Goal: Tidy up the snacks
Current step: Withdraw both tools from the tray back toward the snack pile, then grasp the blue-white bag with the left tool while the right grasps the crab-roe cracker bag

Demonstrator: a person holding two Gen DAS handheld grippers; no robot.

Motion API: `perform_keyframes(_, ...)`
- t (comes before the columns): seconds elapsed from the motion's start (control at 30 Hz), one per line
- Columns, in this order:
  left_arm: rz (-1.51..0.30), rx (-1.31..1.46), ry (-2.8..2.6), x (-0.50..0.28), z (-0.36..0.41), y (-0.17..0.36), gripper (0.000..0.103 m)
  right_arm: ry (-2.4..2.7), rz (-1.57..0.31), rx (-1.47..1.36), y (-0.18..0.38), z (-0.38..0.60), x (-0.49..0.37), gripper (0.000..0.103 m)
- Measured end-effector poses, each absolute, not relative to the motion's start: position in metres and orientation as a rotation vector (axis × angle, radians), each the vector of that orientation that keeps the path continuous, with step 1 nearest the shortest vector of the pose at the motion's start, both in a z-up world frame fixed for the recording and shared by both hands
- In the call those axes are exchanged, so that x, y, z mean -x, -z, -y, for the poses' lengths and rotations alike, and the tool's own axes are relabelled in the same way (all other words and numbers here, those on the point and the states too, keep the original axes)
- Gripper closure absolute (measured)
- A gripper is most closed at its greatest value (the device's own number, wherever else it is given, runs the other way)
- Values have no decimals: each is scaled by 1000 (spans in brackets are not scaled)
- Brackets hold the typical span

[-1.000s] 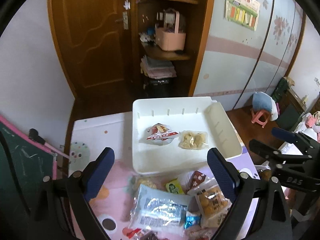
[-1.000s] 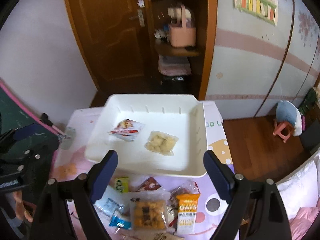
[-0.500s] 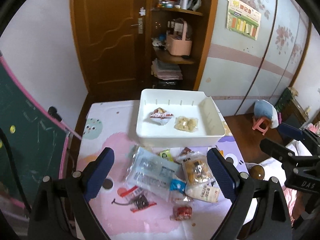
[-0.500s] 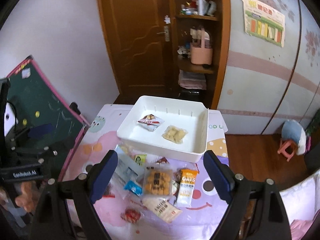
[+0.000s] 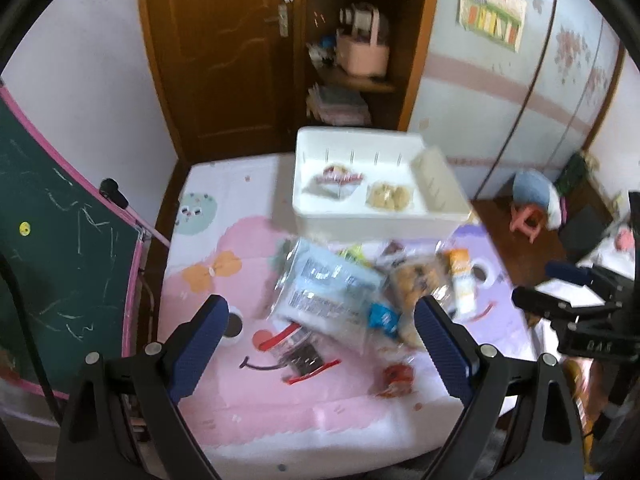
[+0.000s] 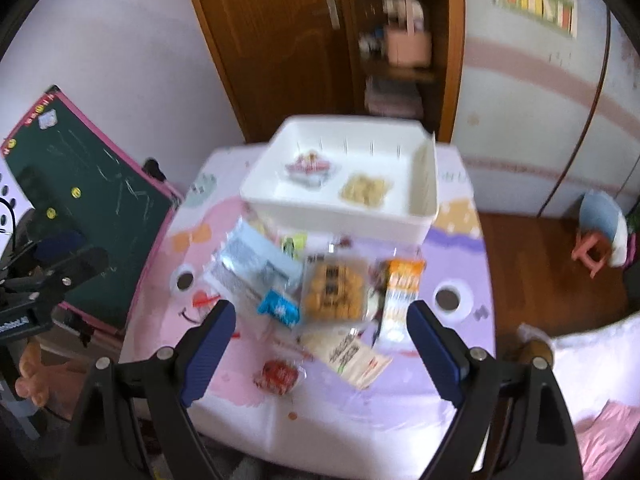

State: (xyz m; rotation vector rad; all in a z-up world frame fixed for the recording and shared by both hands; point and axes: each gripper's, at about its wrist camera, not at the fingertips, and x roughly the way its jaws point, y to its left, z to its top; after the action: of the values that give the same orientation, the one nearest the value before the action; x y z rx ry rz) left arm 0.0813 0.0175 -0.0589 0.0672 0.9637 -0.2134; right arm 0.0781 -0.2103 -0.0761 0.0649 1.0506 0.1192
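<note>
Here, from the left wrist, the left gripper (image 5: 320, 320) hangs spread and empty above the table (image 5: 248, 412); two packets already lie in the bin (image 5: 372, 216), the pile (image 5: 340, 292) just before it. From the right wrist, the right gripper (image 6: 320, 324) gapes too, holding nothing. The heap overlaps, so a careless pinch may snag two slippery wrappers or drag neighbours off the edge.

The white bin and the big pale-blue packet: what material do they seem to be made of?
Bin: apparently rigid plastic, smooth and opaque white, judging by its even moulded walls with thin slots. Packet: probably thin plastic film, glossy and partly clear; it shows creases and reflections, though blur hides details.
</note>
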Motion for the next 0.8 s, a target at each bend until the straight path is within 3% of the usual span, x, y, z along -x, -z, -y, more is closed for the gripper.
perform_keyframes(0.8, -1347, -74, 346, -221, -40, 256, 11, 69, -1358, 9, 242, 187, -175, 15)
